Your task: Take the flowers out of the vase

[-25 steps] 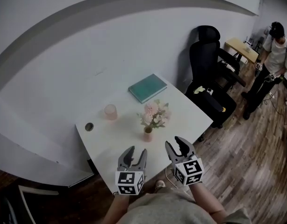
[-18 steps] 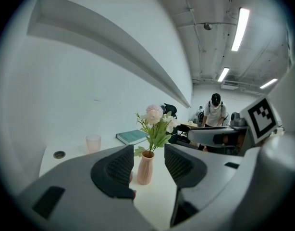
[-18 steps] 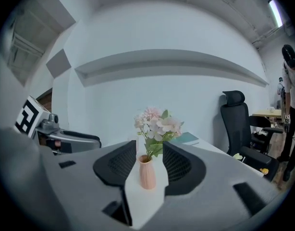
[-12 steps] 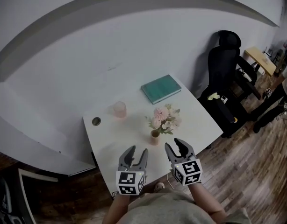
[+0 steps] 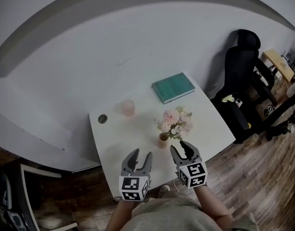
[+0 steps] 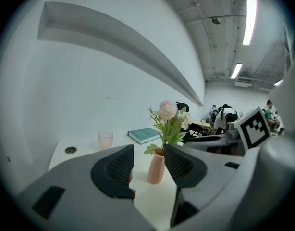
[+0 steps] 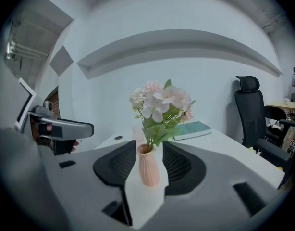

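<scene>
**Both grippers wait short of the vase, nothing grasped**

The flowers [image 5: 175,121] stand in the small pink vase [image 5: 163,139], upright near the front edge of the white counter [image 5: 138,134], at the middle of the head view. The stems sit wholly inside the neck, so no part of the task is done yet.

The left gripper [image 5: 140,154] and right gripper [image 5: 181,148] are held side by side at the lower middle of the frame, close in front of the person's body and pointing forward at the vase. Each has its fingers spread apart and empty. In both gripper views the vase shows through the gap but beyond the fingertips, not between them.

The right gripper is nearer, just below and right of the vase. The left is a little further off, below and left. That pairing looks chosen so one can steady the vase while the other lifts the stems.

A teal book [image 5: 173,87] and a pink cup [image 5: 128,107] lie further back, clear of the reach.
</scene>
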Tool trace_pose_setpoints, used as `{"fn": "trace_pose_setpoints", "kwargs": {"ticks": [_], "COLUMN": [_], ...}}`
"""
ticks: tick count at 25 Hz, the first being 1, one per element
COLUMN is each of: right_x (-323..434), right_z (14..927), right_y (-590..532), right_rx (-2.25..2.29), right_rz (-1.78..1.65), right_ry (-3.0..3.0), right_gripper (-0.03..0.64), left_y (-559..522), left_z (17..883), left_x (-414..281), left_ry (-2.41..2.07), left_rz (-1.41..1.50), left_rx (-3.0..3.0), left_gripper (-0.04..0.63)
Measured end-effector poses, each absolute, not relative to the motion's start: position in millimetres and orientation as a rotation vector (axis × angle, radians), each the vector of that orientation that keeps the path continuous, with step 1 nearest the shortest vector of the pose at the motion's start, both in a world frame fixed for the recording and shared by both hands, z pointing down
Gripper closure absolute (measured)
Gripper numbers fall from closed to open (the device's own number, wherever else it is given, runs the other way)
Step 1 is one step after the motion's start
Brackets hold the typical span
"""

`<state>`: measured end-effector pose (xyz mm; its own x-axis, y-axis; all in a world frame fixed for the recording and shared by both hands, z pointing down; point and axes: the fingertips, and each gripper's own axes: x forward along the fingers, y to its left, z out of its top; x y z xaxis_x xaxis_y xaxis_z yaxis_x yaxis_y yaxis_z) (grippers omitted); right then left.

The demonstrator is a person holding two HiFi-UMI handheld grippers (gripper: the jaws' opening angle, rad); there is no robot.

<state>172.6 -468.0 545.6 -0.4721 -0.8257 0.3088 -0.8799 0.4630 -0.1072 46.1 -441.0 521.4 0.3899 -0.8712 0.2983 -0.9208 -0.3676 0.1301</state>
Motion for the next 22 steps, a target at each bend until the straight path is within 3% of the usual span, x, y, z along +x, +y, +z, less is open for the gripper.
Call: {"fn": "trace_pose_setpoints", "kwargs": {"ticks": [22], "right_x": [149], "right_z": [574], "right_y": [-516], "right_rx": [1.329], "right_rz": [0.369], "right_ry": [-2.539], "right_gripper": [0.451], "left_y": [-436], "left_z": [546], "left_x": [33], "left_ry": [-1.639], "left_rz": [0.275], "left_rx": [2.263], "left_gripper": [0.408]}}
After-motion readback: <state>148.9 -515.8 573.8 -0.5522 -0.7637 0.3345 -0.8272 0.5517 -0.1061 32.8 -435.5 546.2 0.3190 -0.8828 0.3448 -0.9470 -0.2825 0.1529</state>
